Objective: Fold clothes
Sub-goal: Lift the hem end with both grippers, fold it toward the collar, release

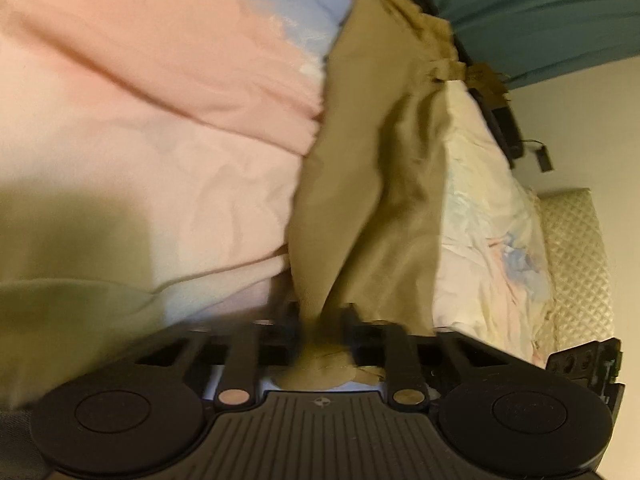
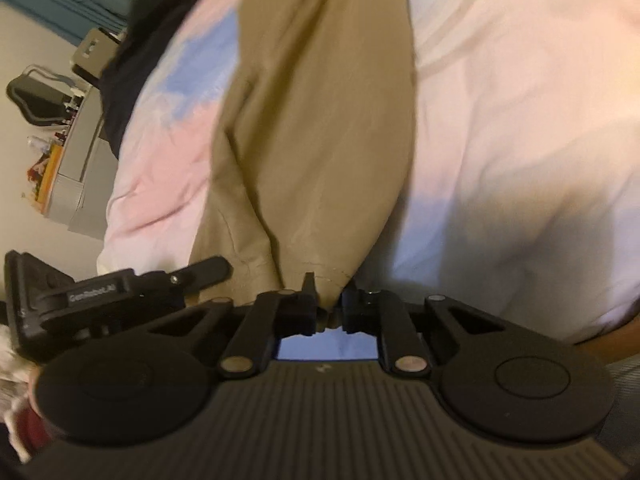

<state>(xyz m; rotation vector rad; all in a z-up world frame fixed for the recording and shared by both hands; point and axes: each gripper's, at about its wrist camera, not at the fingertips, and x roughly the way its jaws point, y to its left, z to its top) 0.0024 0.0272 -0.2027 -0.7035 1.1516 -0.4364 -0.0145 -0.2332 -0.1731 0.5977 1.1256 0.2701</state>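
Pinched between the nearly closed fingers of the left gripper (image 1: 322, 316) is one end of the khaki trousers (image 1: 372, 184); another end is clamped likewise by the right gripper (image 2: 330, 300), above the pastel bedding (image 2: 520, 120).

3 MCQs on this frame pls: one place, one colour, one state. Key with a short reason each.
1. Where does the garment lie?
A. on the bedding
B. on a chair
C. in a basket

2. What colour is the garment?
A. navy
B. khaki
C. red

3. How do the jaws of the left gripper and right gripper stand?
A. both open, off the cloth
B. only the left shut
C. both shut on the garment

Key: A, it stretches across the pink and blue bedding; B, the cloth is tan in both views; C, each wrist view shows fabric pinched between the jaws.
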